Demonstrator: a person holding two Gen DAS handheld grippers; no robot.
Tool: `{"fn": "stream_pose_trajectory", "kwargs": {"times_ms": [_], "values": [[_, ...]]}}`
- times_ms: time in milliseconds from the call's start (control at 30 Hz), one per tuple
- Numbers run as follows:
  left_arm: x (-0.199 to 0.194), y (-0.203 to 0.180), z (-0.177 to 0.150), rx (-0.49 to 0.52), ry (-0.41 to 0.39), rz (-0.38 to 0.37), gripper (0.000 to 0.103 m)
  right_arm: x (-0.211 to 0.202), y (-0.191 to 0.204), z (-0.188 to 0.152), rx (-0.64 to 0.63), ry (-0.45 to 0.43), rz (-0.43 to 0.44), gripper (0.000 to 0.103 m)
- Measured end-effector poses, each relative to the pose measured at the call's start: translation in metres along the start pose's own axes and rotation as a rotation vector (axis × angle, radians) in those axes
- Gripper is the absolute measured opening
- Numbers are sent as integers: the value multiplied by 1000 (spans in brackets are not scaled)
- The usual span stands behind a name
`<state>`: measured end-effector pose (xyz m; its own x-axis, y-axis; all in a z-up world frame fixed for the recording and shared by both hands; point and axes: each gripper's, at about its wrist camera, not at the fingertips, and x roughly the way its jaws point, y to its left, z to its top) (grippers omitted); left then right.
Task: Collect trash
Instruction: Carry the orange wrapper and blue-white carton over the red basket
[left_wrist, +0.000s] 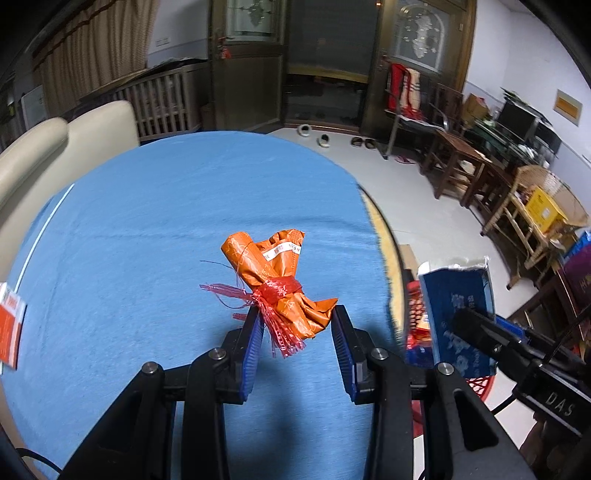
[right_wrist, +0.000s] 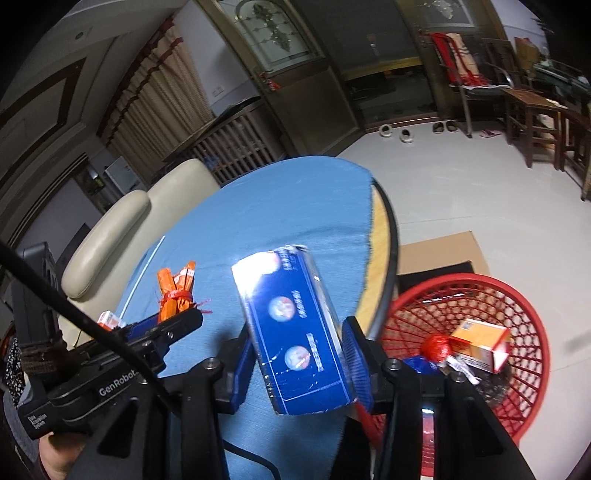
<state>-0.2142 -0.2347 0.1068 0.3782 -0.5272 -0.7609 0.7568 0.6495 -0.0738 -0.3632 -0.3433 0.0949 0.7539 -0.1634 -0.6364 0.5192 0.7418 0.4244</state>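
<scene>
A: What is pinched by the left gripper (left_wrist: 295, 317)?

B: A crumpled orange plastic wrapper tied with red mesh (left_wrist: 279, 280), held above the round blue-covered table (left_wrist: 147, 221).

A: And the right gripper (right_wrist: 299, 354)?

B: A dark blue foil packet (right_wrist: 295, 332) is clamped, raised over the table's edge, beside the red plastic lattice basket (right_wrist: 517, 387).

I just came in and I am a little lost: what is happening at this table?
A person is collecting trash with two handheld grippers. The left gripper holds a crumpled orange wrapper above the blue tablecloth. The right gripper holds a blue box near the red basket, which already contains some trash.
</scene>
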Motion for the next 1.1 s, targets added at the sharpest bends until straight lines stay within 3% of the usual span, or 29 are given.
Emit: {"fn": "stream_pose_trajectory", "kwargs": {"times_ms": [200,333,600,1100], "values": [[4,-23,-2,48,4,-41,39,-15,-30,-1,46,-19,-65,40],[10,-25,-3,43,26,-45,39,6,-51,0,90,19,-85,33],[14,-48,1,77,29,-68,39,-29,-78,10,118,-62,-155,32],[35,-131,-4,252,86,-148,39,-67,-135,5,263,-98,-253,35]]}}
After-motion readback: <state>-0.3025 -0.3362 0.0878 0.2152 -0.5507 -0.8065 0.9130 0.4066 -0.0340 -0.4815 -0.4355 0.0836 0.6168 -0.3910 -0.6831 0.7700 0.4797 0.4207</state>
